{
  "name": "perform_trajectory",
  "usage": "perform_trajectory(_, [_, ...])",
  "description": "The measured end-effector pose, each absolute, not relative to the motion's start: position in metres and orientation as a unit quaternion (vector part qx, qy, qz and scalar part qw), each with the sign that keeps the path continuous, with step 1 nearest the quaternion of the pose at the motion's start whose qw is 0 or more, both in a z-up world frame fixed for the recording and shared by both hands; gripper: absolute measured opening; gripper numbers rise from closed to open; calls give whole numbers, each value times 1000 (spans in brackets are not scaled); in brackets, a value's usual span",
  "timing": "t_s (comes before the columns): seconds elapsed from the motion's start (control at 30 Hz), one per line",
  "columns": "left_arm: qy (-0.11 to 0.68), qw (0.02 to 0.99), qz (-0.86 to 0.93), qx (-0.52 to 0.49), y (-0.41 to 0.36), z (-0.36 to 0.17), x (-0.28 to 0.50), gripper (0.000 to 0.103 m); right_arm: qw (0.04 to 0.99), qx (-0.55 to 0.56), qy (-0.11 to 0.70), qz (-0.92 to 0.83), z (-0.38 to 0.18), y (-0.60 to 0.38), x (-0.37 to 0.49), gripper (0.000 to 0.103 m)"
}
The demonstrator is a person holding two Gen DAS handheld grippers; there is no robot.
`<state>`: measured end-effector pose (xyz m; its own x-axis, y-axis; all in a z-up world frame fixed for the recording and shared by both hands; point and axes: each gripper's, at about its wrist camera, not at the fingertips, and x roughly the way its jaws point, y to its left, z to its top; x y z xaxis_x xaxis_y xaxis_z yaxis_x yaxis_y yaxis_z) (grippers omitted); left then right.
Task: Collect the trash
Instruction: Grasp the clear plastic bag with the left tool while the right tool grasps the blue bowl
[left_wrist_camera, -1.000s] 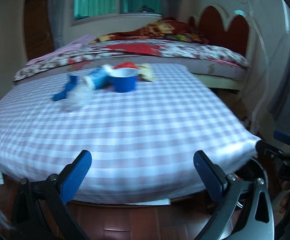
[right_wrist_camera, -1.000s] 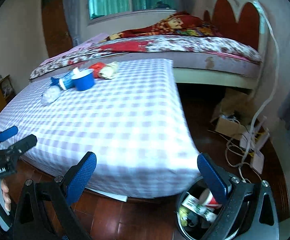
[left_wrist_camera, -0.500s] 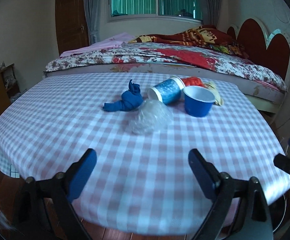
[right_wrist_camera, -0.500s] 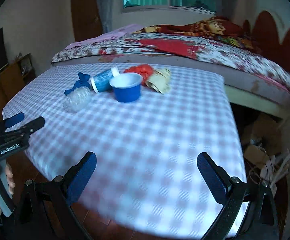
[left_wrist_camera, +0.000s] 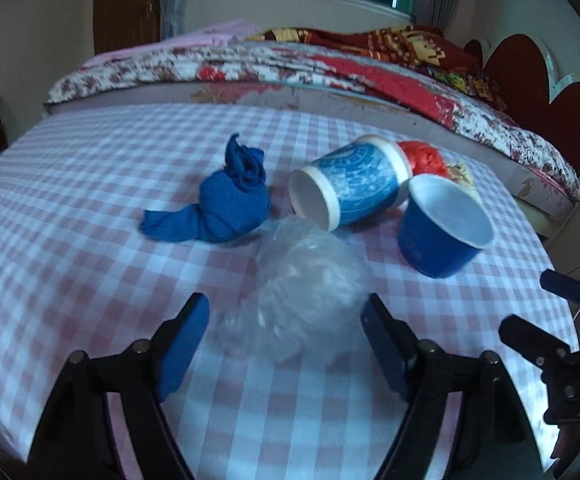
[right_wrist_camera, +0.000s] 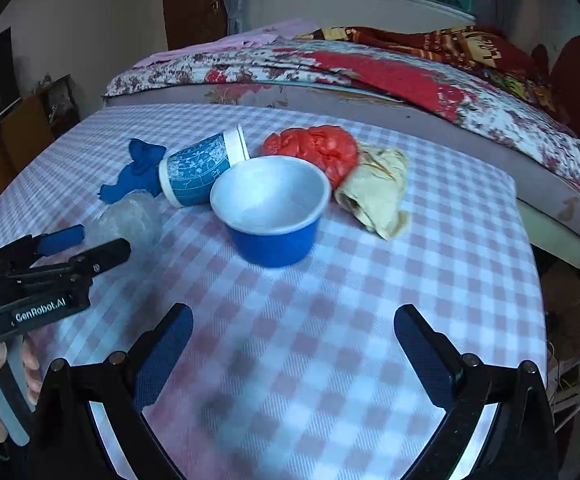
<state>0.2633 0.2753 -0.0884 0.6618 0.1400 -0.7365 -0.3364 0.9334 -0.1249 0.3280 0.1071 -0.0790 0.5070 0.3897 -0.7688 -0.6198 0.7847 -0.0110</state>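
Tablecloth (right_wrist_camera: 369, 280): pink-and-white check. Bowl (right_wrist_camera: 274, 216): blue outside, white inside. Behind bowl: paper cup (right_wrist_camera: 198, 170), blue print, white rims; red bag (right_wrist_camera: 313, 152); beige wrapper (right_wrist_camera: 377, 192). Left of bowl: dark blue cloth (left_wrist_camera: 226, 200); clear plastic (left_wrist_camera: 309, 280).

Dim window light, fisheye-warped edges

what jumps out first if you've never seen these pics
A small heap of trash sits mid-table on the pink checked cloth: an upright blue paper bowl, a patterned cup on its side behind it, and a red plastic wad. The left hand-held gripper stands open around a clear crumpled bag.
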Motion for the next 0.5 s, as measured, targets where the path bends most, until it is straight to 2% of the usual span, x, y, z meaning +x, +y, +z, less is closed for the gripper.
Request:
perform_trajectory(0.07, [399, 900, 118, -135, 279, -93, 270, 63, 854, -146, 402, 298, -83, 119, 337, 102])
perform_trajectory(0.13, [406, 898, 106, -136, 281, -96, 274, 45, 853, -146, 400, 300, -86, 131, 347, 102])
perform_trajectory(0.2, [403, 900, 94, -137, 283, -97, 273, 38, 852, -141, 403, 303, -88, 141, 356, 102])
perform_trajectory(0.33, [391, 906, 91, -135, 287, -94, 265, 34, 855, -136, 403, 297, -90, 158, 369, 102])
perform_trajectory(0.5, [382, 910, 99, -124, 291, -88, 265, 33, 854, -134, 407, 294, -94, 169, 375, 102])
